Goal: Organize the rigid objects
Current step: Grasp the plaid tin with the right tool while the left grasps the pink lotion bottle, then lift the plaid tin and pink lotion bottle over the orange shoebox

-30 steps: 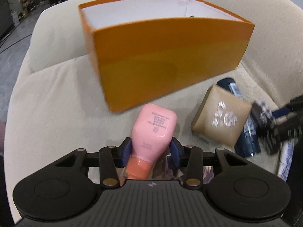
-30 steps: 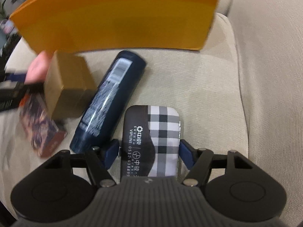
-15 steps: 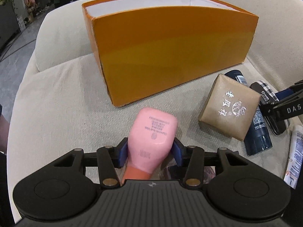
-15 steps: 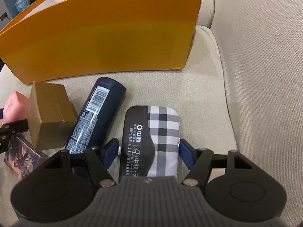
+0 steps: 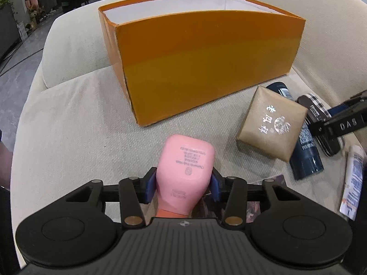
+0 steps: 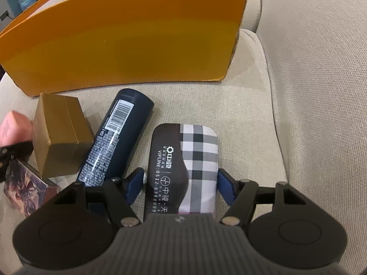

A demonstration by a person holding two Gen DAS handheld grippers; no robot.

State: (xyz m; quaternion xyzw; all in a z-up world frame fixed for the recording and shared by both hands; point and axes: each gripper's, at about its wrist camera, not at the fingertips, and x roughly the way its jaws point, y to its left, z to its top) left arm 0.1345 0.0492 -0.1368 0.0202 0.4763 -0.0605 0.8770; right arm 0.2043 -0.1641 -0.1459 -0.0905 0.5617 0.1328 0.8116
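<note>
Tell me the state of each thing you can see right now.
Left tool: shut on pink bottle.
Right tool: around plaid case, grip unclear.
Orange box: open-topped, upright.
Dark can: lying down.
Brown box: tilted against the can.
White tube: lying down.

plaid case [image 6: 183, 169] between right gripper [image 6: 181, 184] pads; orange box [image 6: 123, 39] beyond

A beige sofa seat [image 5: 75, 119] carries an orange box [image 5: 206, 68], brown parcel [image 5: 273, 126], navy bottle [image 6: 119, 137] and perhaps a white tube [image 5: 353, 181].
</note>
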